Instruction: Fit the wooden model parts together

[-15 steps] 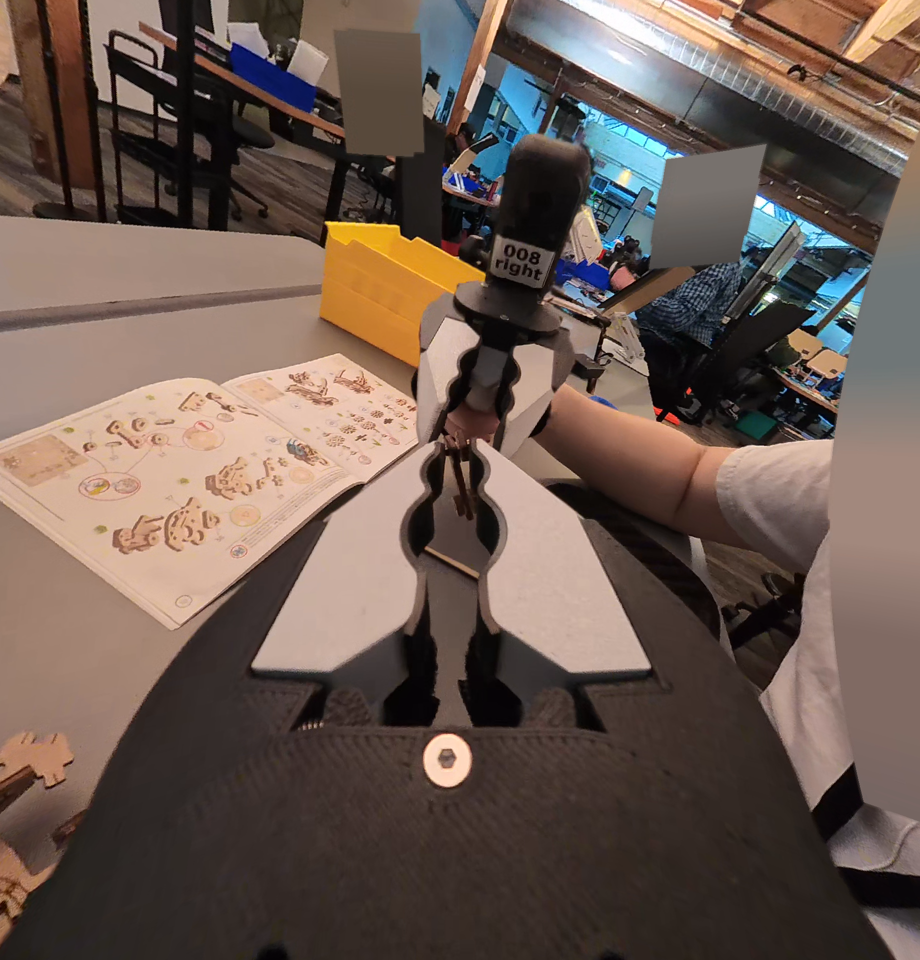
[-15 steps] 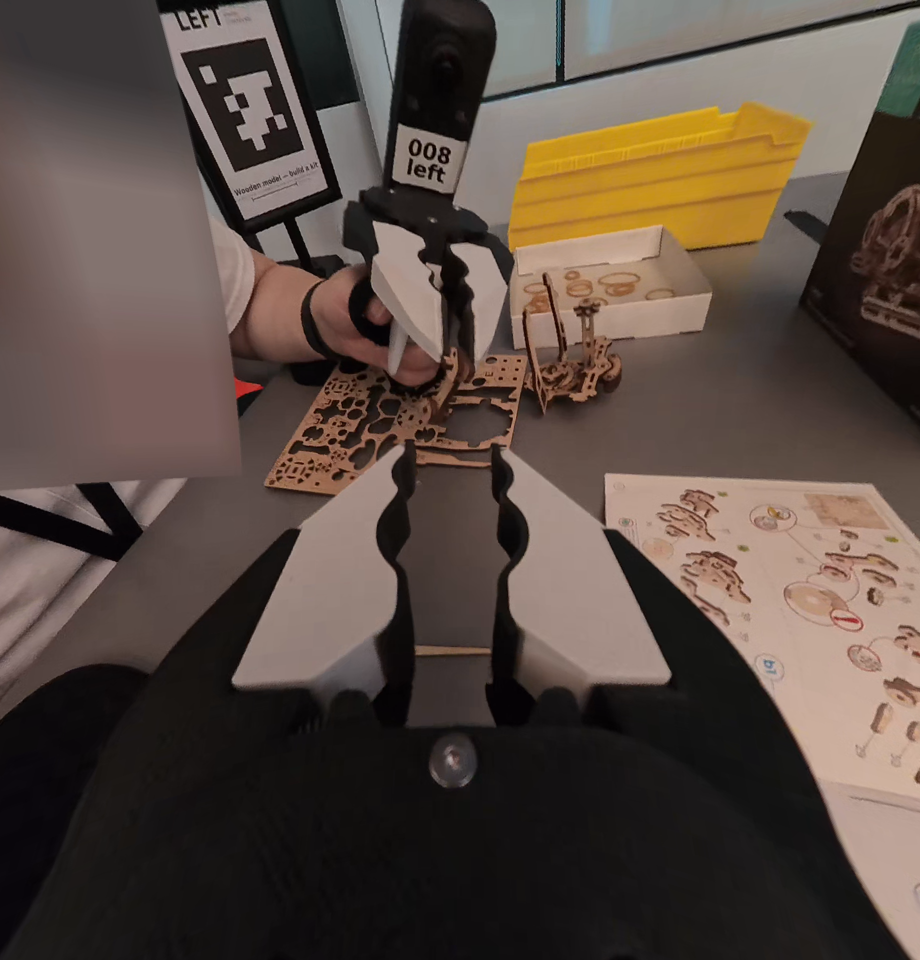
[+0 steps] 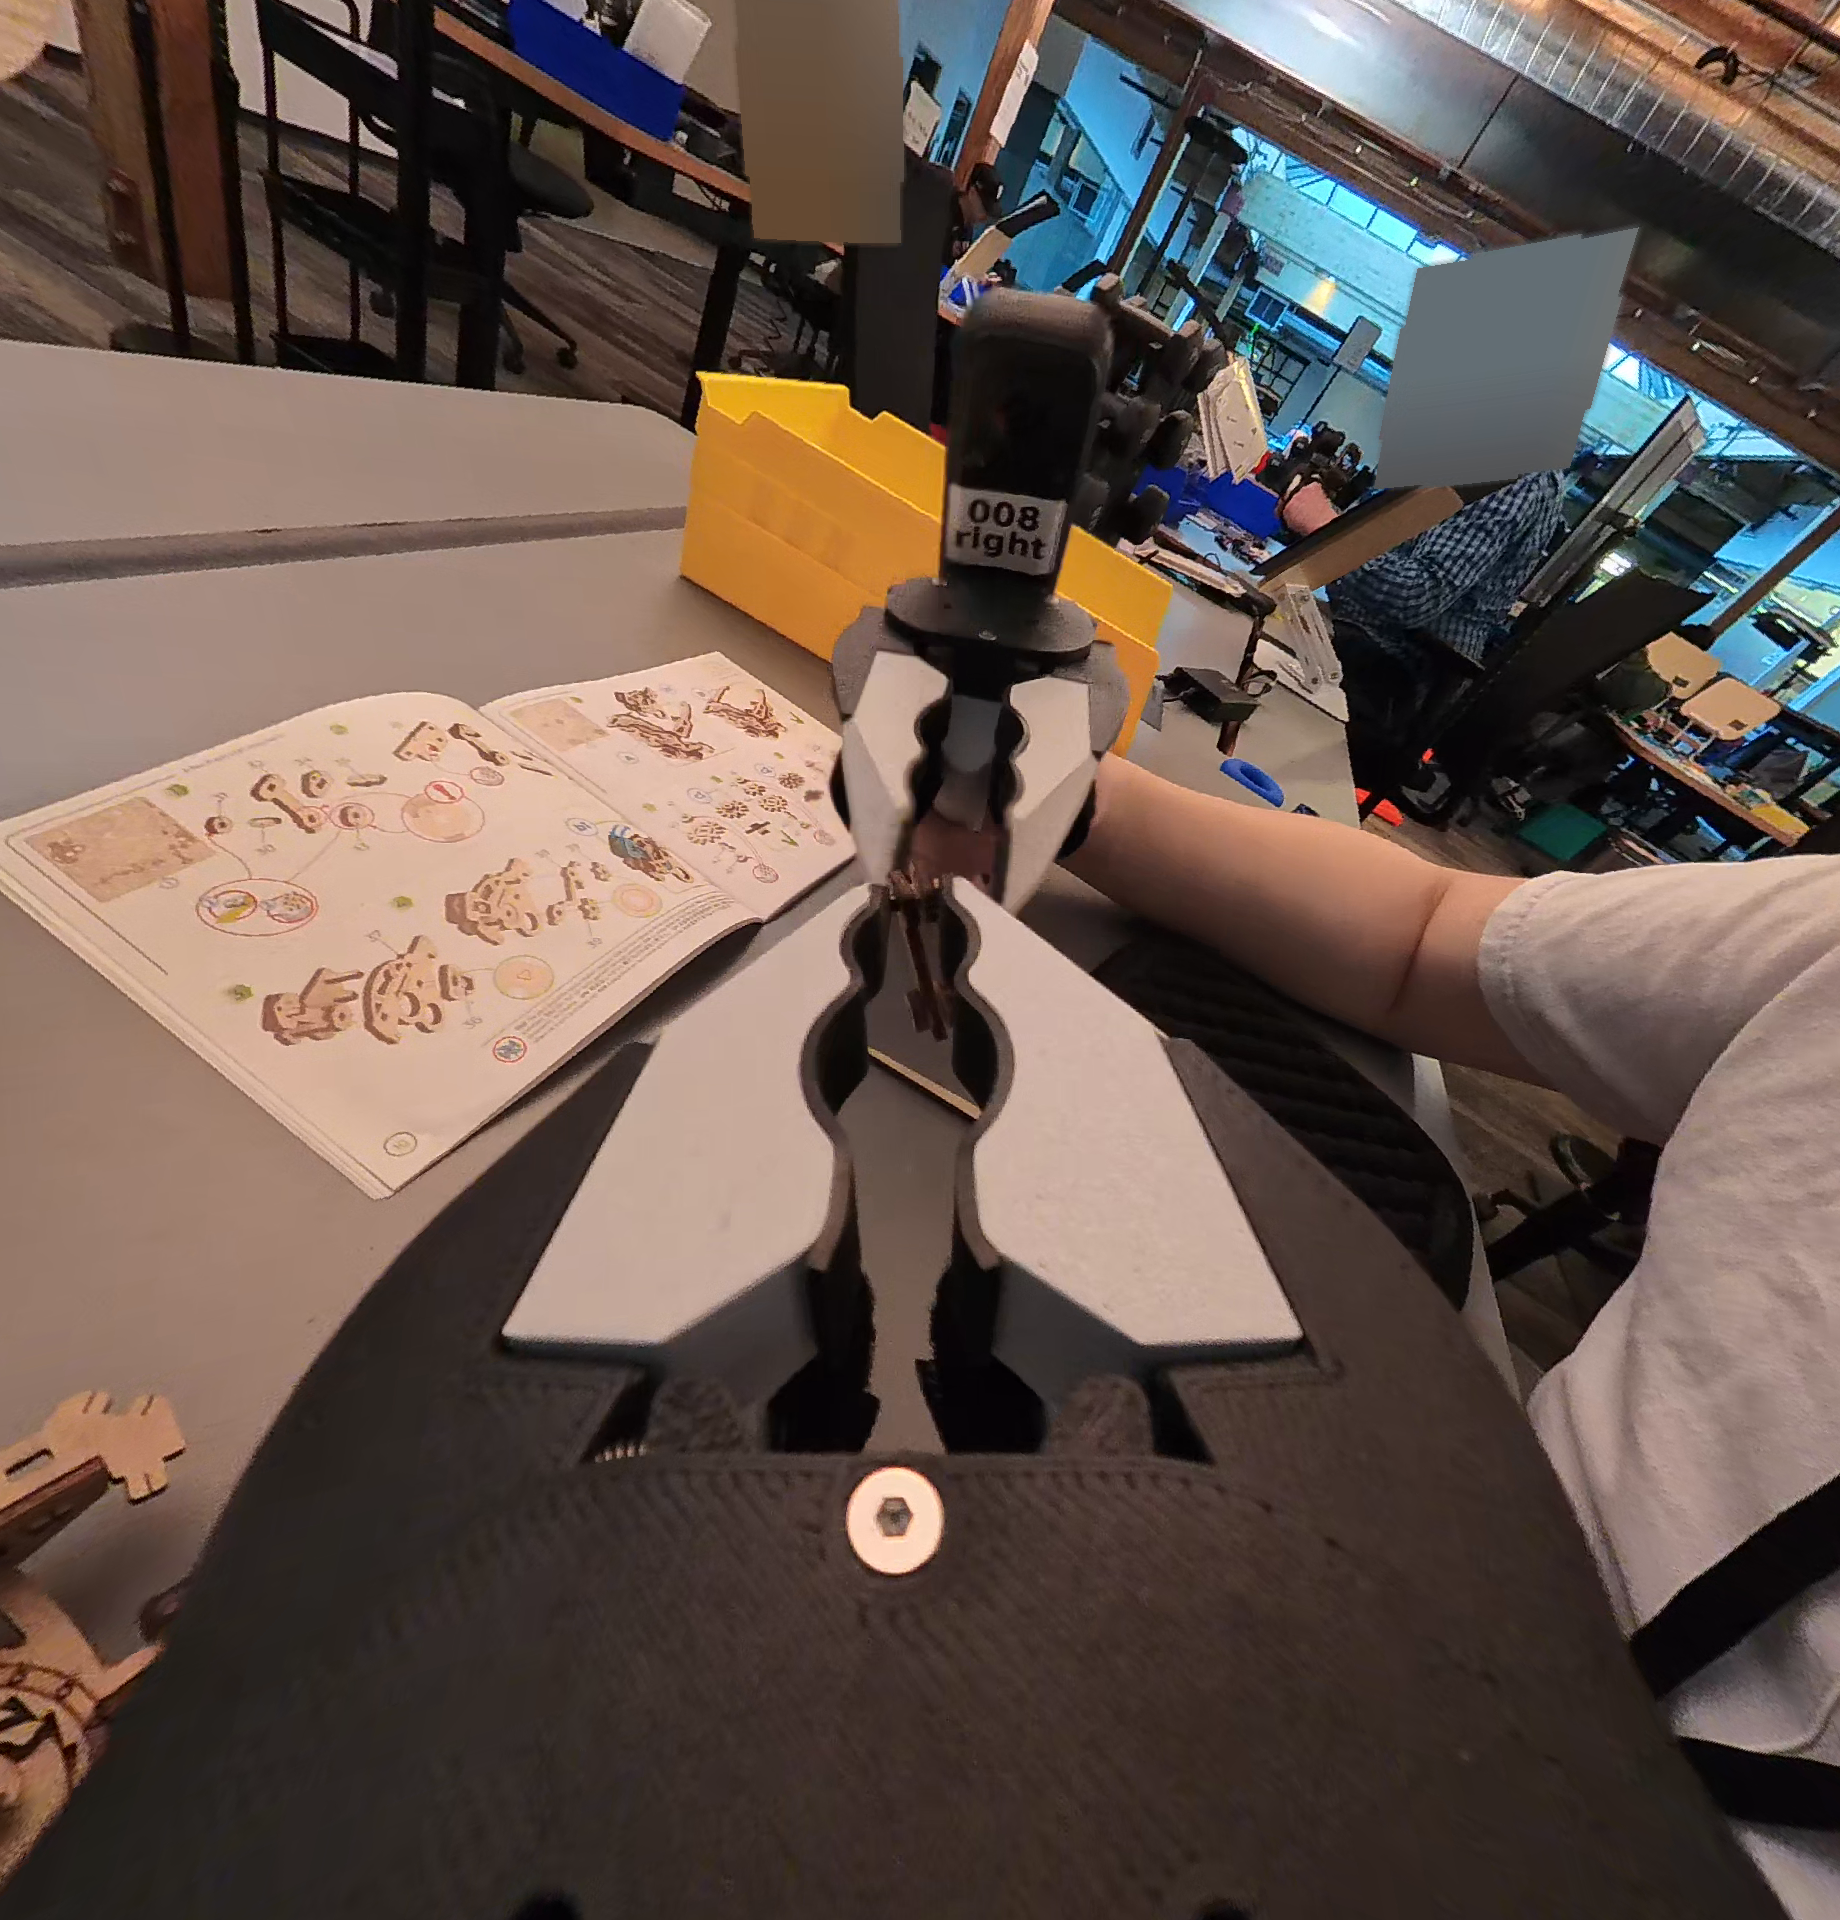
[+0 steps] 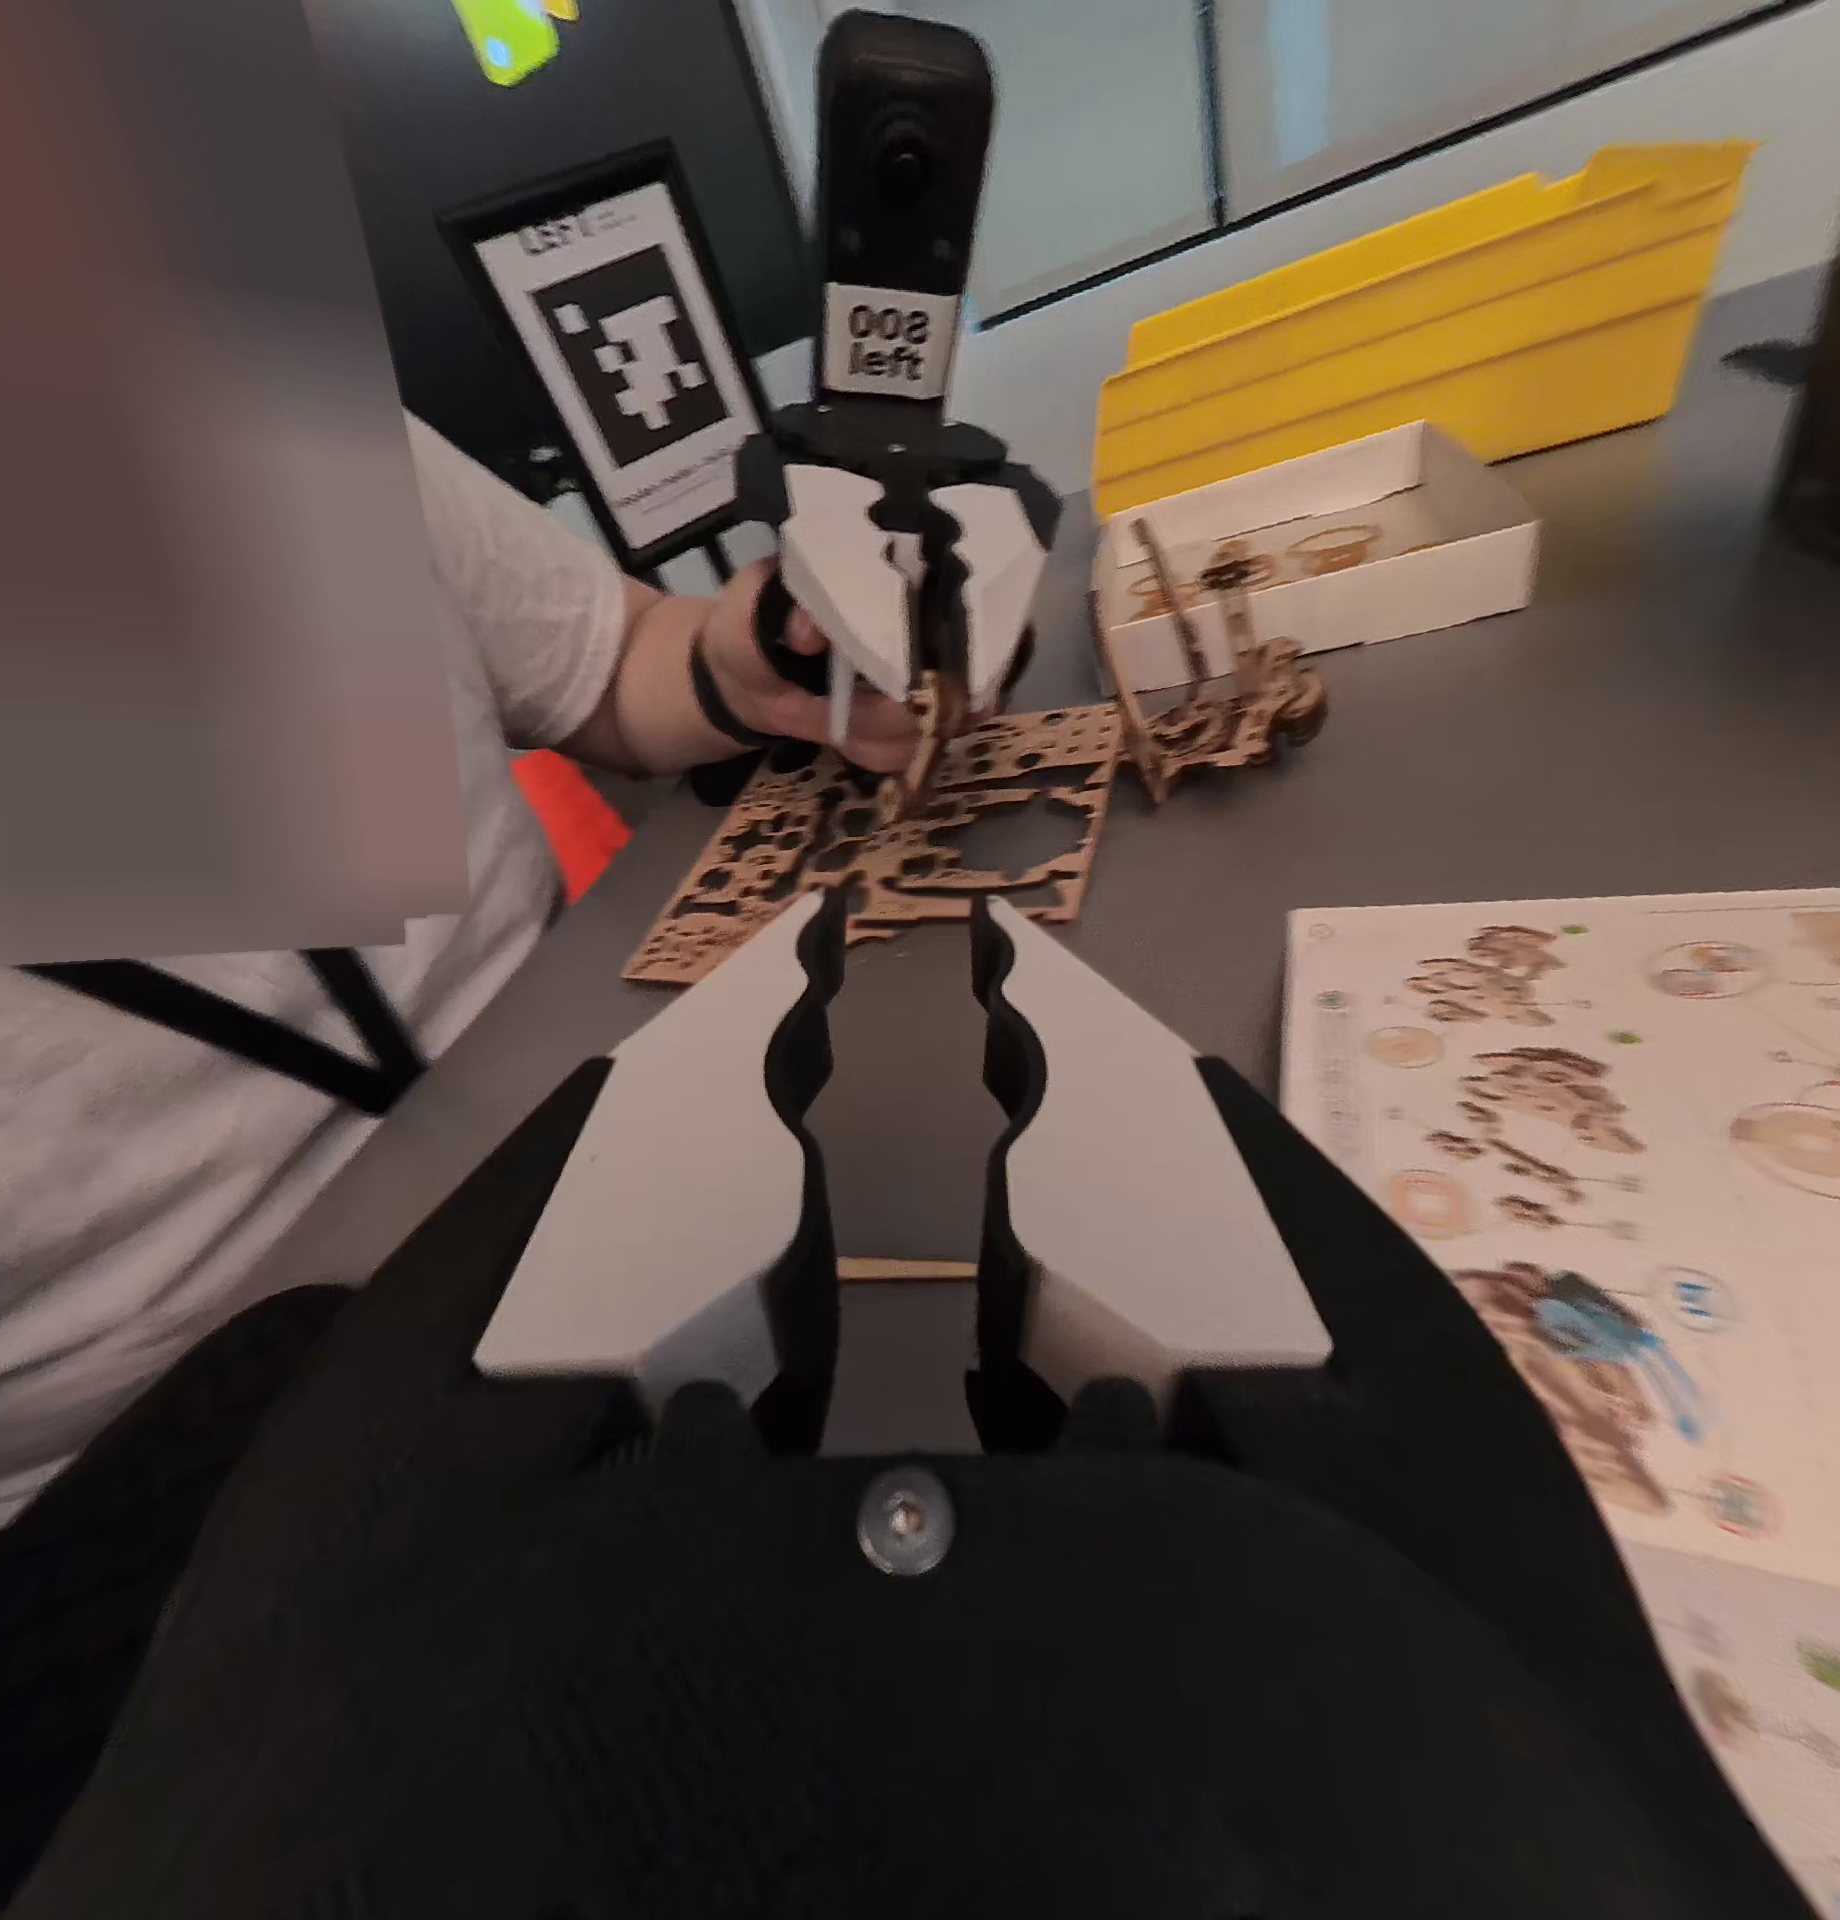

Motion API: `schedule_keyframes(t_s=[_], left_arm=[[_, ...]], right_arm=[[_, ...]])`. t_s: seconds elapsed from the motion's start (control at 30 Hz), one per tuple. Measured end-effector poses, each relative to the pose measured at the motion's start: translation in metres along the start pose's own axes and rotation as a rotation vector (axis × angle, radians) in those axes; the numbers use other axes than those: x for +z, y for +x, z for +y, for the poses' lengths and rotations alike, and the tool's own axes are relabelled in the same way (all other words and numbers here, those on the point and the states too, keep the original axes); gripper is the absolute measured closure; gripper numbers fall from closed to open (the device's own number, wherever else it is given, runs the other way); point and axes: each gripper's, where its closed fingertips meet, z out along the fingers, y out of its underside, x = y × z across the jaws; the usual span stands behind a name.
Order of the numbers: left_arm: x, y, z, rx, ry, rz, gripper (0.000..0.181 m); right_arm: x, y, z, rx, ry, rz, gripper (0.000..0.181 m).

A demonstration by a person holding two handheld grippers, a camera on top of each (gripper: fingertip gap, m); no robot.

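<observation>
Left wrist view is filled by an open workshop with desks, chairs and exposed ceiling ducts behind a grey worktop (image 3: 272, 582). On that worktop, taken as the landmark, a yellow bin (image 3: 791, 530) stands at the far side, an open instruction booklet (image 3: 396, 894) lies in the middle, and a white tray (image 4: 1331, 561) holding loose rings sits just in front of the bin. A punched-out sheet (image 4: 895, 842) of plywood lies flat near the person's side, with a part-built model (image 4: 1217, 707) standing upright on the worktop just beside it, between sheet and tray.

The left hand-held gripper (image 3: 911, 914) is held above the worktop with its fingers nearly pressed together, pinching a small wooden part (image 3: 921, 966) upright at the tips; the same part (image 4: 921, 738) is seen hanging over the sheet in the right wrist view. The right hand-held gripper (image 4: 900, 914) faces it, tips close, fingers spread with nothing gripped at the tips. A thin stick (image 4: 905, 1270) spans the gap deep between its fingers; whether it is clamped there cannot be told.

Progress is judged as partial: many holes in the sheet show that parts were removed, and one sub-assembly is standing. The pinched part is not yet joined to anything, and further pieces remain in the sheet, so most of the fitting appears left to do.
</observation>
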Motion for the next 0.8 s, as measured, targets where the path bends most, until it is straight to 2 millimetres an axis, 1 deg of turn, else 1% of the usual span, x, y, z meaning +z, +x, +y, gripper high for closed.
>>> schedule_keyframes(t_s=[0.07,0.17,0.27,0.47,0.63,0.8], left_arm=[[0.001,0.000,0.002,-0.009,-0.008,0.003,0.175],[0.002,0.001,0.004,-0.019,-0.019,0.013,0.175],[0.002,0.002,0.004,-0.037,-0.019,0.030,0.175],[0.004,0.005,0.005,-0.051,-0.020,0.056,0.175],[0.004,0.012,0.003,-0.029,-0.009,0.087,0.175],[0.005,0.017,0.003,-0.004,-0.008,0.106,0.175]], right_arm=[[0.002,-0.009,0.005,0.035,-0.014,-0.063,0.162],[0.005,-0.012,0.009,0.006,-0.018,-0.072,0.166],[0.008,-0.007,0.007,0.012,-0.018,-0.034,0.168],[0.014,-0.002,-0.005,0.063,0.050,-0.012,0.166],[0.013,-0.004,-0.023,0.118,0.132,-0.023,0.163],[0.018,-0.012,-0.025,0.104,0.117,-0.038,0.165]])
